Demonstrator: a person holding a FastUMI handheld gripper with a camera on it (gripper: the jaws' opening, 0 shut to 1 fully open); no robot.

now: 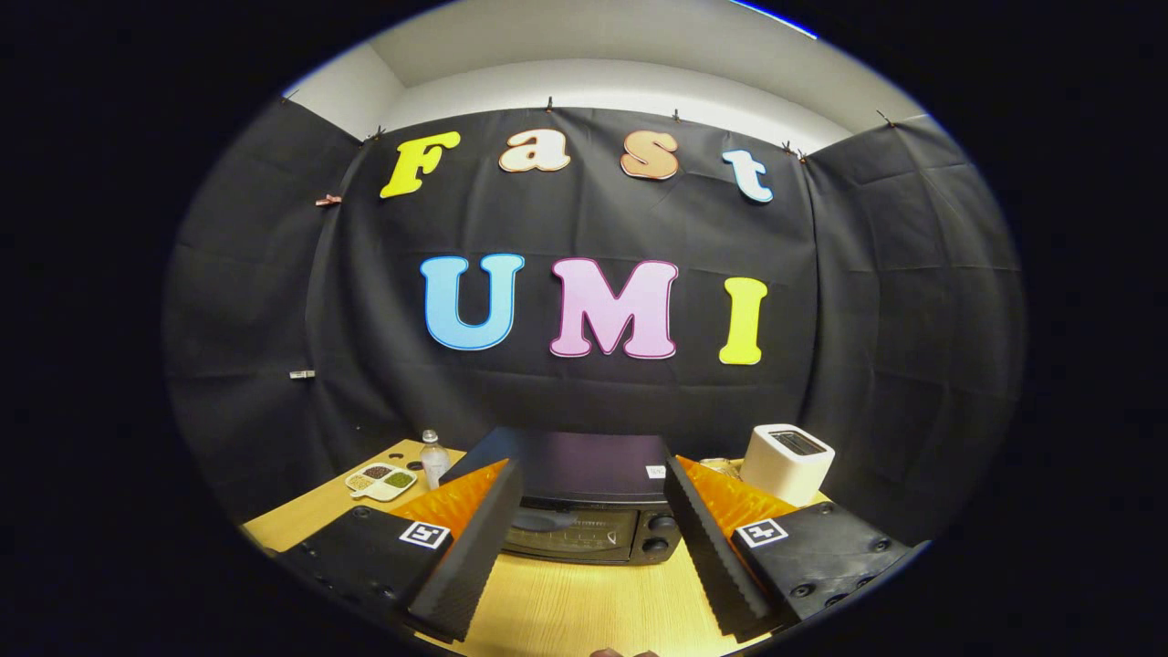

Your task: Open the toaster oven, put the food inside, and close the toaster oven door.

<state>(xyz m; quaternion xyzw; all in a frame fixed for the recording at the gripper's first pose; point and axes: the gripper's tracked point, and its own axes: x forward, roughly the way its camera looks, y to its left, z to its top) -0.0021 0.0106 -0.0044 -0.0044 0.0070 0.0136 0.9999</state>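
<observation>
The gripper (593, 506) hovers above the wooden worktop (584, 607) with its fingers (474, 547) spread wide apart, holding nothing; the black toaster oven (584, 506) stands just ahead of them, framed in the gap between the tips, its glass door shut and its knobs on the right side of the front. To the left of the oven stands a small clear bottle (433, 458); beside that lies a divided tray (381, 481) with brown and green contents — what food it is cannot be told. To the right of the oven, near the cloth wall, sits a white toaster (787, 463) with its slot facing up.
</observation>
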